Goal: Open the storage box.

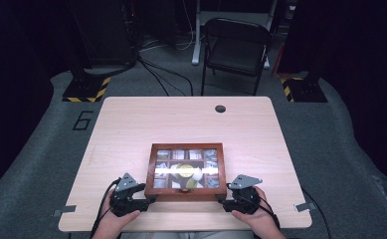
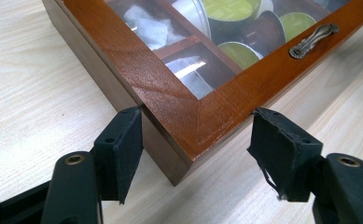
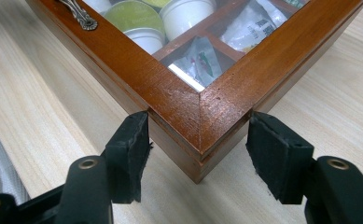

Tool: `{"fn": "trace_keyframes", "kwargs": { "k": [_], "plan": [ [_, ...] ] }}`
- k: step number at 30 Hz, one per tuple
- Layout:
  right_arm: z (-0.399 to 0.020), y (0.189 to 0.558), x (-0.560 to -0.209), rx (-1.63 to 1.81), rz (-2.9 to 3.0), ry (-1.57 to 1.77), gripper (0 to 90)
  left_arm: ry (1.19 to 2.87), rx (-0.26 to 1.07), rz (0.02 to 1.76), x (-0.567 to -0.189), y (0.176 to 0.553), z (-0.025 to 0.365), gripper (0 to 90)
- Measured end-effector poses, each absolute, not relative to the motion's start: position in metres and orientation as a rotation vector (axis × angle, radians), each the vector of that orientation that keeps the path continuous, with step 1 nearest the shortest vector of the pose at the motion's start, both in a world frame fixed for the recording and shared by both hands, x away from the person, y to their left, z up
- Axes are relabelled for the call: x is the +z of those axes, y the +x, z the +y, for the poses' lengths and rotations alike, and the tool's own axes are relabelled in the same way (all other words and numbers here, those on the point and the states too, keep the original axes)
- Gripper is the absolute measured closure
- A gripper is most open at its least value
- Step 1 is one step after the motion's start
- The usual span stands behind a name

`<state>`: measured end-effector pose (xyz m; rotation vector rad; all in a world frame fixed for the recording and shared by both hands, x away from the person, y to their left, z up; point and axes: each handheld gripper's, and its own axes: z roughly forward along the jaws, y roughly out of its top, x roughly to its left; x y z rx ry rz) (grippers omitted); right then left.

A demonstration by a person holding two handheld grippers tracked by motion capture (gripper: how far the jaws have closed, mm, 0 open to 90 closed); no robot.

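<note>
A brown wooden box (image 1: pixel 187 147) with a glass lid lies shut near the table's front edge. Under the glass are green-topped capsules (image 2: pixel 228 9) and wrapped tea bags (image 3: pixel 200 58). A small metal handle (image 2: pixel 313 39) sits on the lid's front rail. My left gripper (image 1: pixel 150 198) is at the box's near left corner, open, with its jaws straddling that corner (image 2: pixel 188 140). My right gripper (image 1: pixel 221 199) is at the near right corner (image 3: pixel 200 135), open in the same way. On both, the pads stand close against the box's sides.
The light wooden table (image 1: pixel 131 124) has a dark cable hole (image 1: pixel 220 108) near its far edge. A black folding chair (image 1: pixel 236 47) stands beyond the table. Cables and two stands with striped bases (image 1: pixel 84 92) are on the grey floor.
</note>
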<state>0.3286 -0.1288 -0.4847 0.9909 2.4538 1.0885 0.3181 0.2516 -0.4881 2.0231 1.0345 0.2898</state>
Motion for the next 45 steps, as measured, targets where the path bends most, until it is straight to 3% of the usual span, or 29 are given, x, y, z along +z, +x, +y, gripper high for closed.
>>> {"fn": "trace_keyframes", "kwargs": {
  "k": [24,30,33,45],
  "plan": [
    [-0.134,0.328,-0.474,1.213,2.400,1.028,41.1,2.024,0.335,0.997,-0.482,0.322,0.247,35.8],
    [-0.135,0.329,-0.472,1.229,2.377,1.053,41.0,1.999,0.328,1.002,-0.478,0.323,0.247,34.9],
    [-0.134,0.328,-0.467,1.237,2.347,1.065,39.7,1.940,0.252,1.055,-0.472,0.325,0.250,34.8],
    [-0.134,0.333,-0.443,1.289,2.289,1.094,38.8,1.940,0.331,1.036,-0.446,0.333,0.250,33.0]
  ]
}}
